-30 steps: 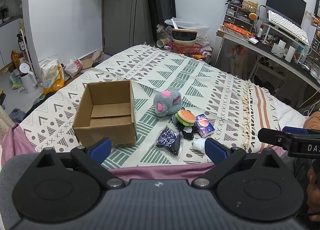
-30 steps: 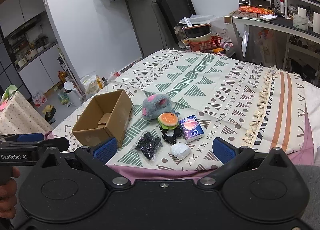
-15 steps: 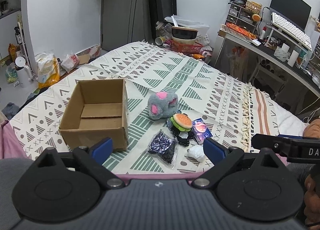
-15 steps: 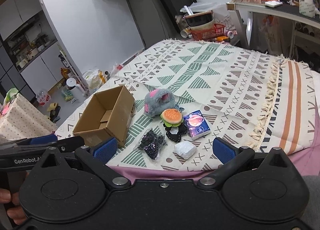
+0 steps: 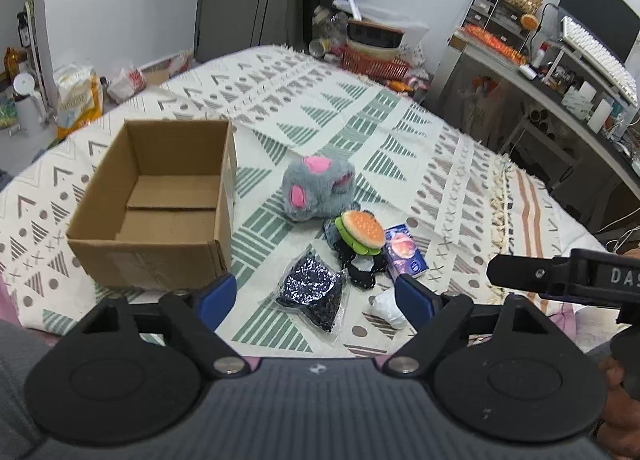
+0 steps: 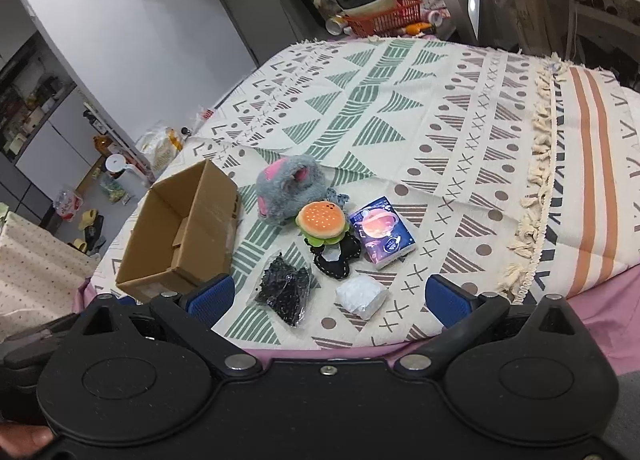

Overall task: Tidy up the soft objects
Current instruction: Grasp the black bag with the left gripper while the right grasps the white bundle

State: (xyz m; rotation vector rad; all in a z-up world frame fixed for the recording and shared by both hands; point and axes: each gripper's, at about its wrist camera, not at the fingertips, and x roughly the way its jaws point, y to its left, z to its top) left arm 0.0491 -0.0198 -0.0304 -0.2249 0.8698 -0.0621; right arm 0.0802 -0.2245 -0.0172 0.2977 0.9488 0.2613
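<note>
The left gripper (image 5: 314,296) hangs over the near edge of the bed, its 2 blue fingers (image 5: 216,294) spread wide with nothing between them. The right gripper (image 6: 328,296) hangs beside it, also spread wide and empty; its black arm shows at the right edge of the left view.

Nearest on the blanket (image 6: 460,108) lie a clear bag (image 5: 314,294) of dark glittery bits and, to its right, a white wad (image 6: 362,296). The bag and the wad are close but apart.

Just beyond them sits a cluster. A black felt piece (image 6: 338,260) lies flat, and a burger plush (image 6: 321,220) rests partly over its far end. A blue packet (image 6: 382,234) with a planet print lies touching the right of the burger plush. Behind the burger, a grey plush (image 5: 316,192) with pink patches sits on the blanket, touching or nearly touching it.

To the left of the cluster stands a box (image 5: 160,204), open at the top with nothing inside. Its right wall is near the grey plush but apart from it.

Farther off, past the far end of the bed, a red basket (image 6: 384,18) holds bowls, and a desk (image 5: 532,72) runs along the right.
</note>
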